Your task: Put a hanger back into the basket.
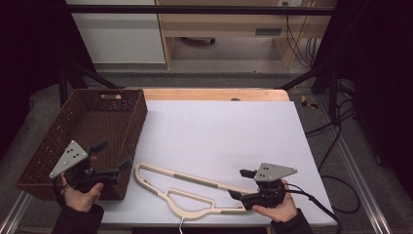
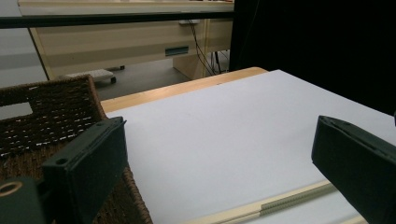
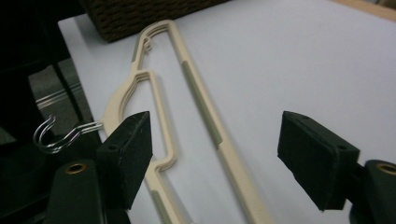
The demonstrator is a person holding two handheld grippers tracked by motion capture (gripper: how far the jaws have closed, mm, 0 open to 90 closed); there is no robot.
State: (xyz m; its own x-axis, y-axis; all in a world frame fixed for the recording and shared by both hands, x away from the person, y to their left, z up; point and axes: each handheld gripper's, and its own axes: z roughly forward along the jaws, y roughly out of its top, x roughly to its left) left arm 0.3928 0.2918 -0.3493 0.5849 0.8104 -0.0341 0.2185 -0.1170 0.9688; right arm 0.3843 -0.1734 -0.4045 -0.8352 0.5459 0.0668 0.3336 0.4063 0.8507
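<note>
at the near edge of the table, the right gripper [image 1: 242, 184] lies low in the person's right hand [image 1: 275, 207], pointing left across the white sheet [image 1: 224, 131]. its jaws stand apart with nothing pressed between the pads; in the right gripper view the cream hanger [image 3: 187, 98] runs up between them, one long bar passing through the gap and the inner loop lying just beside the left-hand pad, but whether either pad touches the plastic cannot be told.

the hanger [image 1: 187, 187] lies flat on the white sheet, slanting from the near right up to the left. its wire hook [image 3: 60, 133] juts past the sheet's near edge, and its far tip lies just beside the near right corner of the basket [image 1: 58, 131].

at the near left, the left gripper [image 1: 113, 156] rests in the person's left hand [image 1: 80, 195], over the basket's near right corner. its jaws are spread wide and grip nothing; in the left gripper view the white sheet shows open between the pads, with a stretch of the hanger [image 2: 285, 200] low on the sheet and the brown woven wall [image 2: 51, 107] behind the left-hand pad.

the dark brown woven basket sits at the table's left side, partly beyond the sheet, with a handle slot in its far wall. beyond the sheet a strip of bare wooden table edge [image 1: 214, 93] shows.
</note>
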